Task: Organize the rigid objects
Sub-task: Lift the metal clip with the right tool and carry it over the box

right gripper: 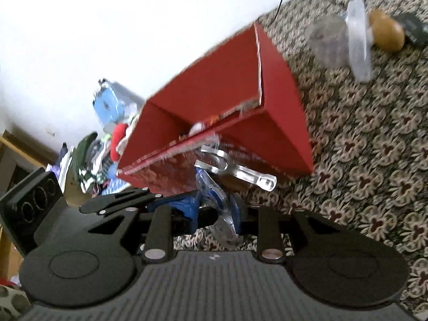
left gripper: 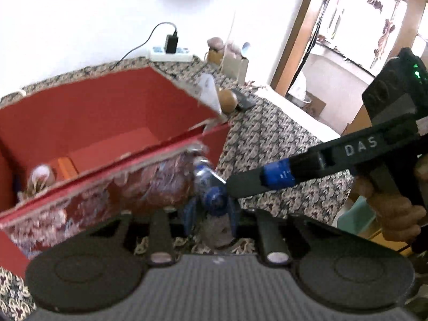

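Both tools are meeting on one clear-and-blue plastic piece (right gripper: 224, 208), just in front of the red box (right gripper: 281, 123) on the patterned counter (right gripper: 374, 160). Seemingly, the left tool (left gripper: 211, 214) is pinching it while the right tool (right gripper: 222, 214) is closing on it too (blur is hiding the exact contact). A good handover, I judge, is keeping one firm grip before the other is letting go, then lifting clear of the box's ragged front rim.

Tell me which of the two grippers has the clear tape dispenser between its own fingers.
The right gripper: it is shut on the tape dispenser, while the left gripper only meets it from the other side, beside the red box.
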Demonstrator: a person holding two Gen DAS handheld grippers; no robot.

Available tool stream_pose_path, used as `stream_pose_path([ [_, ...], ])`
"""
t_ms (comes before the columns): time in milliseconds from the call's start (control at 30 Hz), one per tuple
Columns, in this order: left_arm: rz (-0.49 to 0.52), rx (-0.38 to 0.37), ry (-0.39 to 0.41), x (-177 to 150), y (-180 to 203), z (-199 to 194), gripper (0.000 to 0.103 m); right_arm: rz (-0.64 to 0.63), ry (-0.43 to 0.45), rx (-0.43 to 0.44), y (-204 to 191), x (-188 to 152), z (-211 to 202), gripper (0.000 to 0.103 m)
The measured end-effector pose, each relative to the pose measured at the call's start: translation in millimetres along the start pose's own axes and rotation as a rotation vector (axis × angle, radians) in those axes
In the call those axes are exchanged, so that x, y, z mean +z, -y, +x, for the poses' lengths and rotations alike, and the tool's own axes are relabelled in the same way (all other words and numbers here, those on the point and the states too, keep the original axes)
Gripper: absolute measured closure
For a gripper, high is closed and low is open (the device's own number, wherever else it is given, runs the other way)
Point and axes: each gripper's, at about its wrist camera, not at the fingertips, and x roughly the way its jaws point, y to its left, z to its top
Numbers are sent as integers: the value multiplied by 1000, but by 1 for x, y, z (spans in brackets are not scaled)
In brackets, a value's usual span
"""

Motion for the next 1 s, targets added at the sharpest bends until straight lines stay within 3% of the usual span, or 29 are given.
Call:
stream_pose_path([
  [33,1,-33,-1,3,2,0,103,-5,9,12,-2,1,-3,96],
  [100,-3,-95,-34,1,5,0,103,3,8,67,-4,1,-5,97],
  [267,23,-88,-119,-17,12,31,103,-6,-42,60,2,-4,21,98],
  [333,5,-52,-145,-23,5,40,103,-21,-56,13,15,-9,31,99],
  [500,-61,-52,-157,-33,-17,36,103,83,-24,-57,48,-7,14,94],
  [667,-88,-68,-184,-32,-17,49,103,126,-23,-189,75,3,-4,93],
  [867,-11,-73,-199,-17,3,73,103,260,-21,-223,111,-3,-16,93],
  [933,19,-88,-201,-13,9,80,77,296,-22,-197,115,-4,-16,92],
  [1000,46,-122,-200,-9,17,84,64,320,-24,-180,116,-3,-14,92],
])
